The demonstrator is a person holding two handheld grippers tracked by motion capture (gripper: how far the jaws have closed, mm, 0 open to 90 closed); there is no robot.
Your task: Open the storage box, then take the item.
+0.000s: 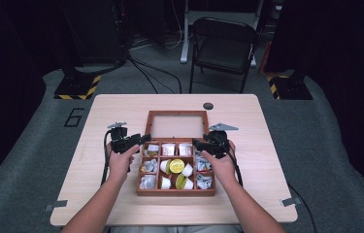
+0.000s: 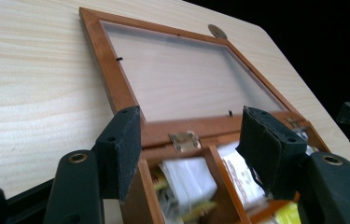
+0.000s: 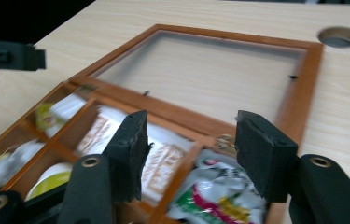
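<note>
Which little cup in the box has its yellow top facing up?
The cup in the middle compartment of the wooden box; its round yellow lid faces up, while the other cups lie tipped.

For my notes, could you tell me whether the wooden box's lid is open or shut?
Open: the lid lies flat on the table behind the wooden box.

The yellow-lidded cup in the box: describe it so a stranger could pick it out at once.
On the pale wooden table sits a brown wooden box split into compartments, its glass-paned lid lying open flat behind it. Look in the middle compartment of the middle row: the cup lies there among white cups. Its round, bright yellow top sets it apart from the white packets and sachets in the compartments around it.
</note>
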